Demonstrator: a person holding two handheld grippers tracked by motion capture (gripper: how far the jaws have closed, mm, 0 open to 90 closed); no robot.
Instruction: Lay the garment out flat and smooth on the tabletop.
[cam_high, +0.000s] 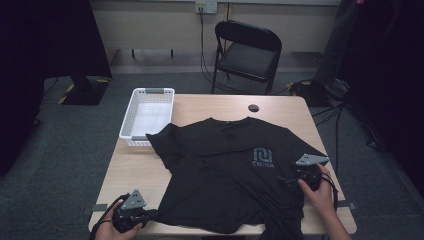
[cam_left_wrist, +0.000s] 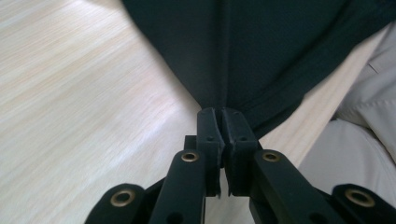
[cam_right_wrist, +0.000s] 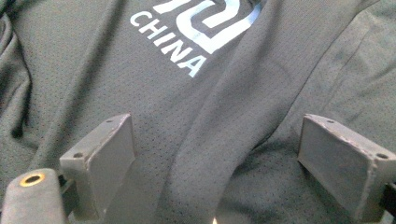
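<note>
On the light wooden table (cam_high: 150, 172) a black short-sleeved T-shirt of fine mesh fabric (cam_high: 225, 170) lies spread front up, its collar toward the far edge and its hem hanging slightly over the near edge. A pale grey logo with the word CHINA (cam_high: 263, 157) sits on its chest, and loose folds run across the cloth. One sleeve reaches toward a white slotted plastic basket (cam_high: 148, 116) that stands at the table's far left corner, and the sleeve's tip lies just beside the basket's near wall. A small dark round hole (cam_high: 253, 108) marks the table beyond the collar.

At the near left corner the left gripper (cam_high: 150, 215) has its jaws pressed together on the shirt's lower edge; in the left gripper view the dark hem (cam_left_wrist: 243, 60) fans out taut from the closed jaws over bare wood. The right gripper (cam_high: 284, 179), held in a hand (cam_high: 320, 192) near the right edge, rests over the shirt beside the logo. In the right gripper view its jaws stand wide apart with a raised fold of fabric (cam_right_wrist: 233, 121) between them, touching neither.

A black folding chair (cam_high: 247, 55) stands behind the table.
</note>
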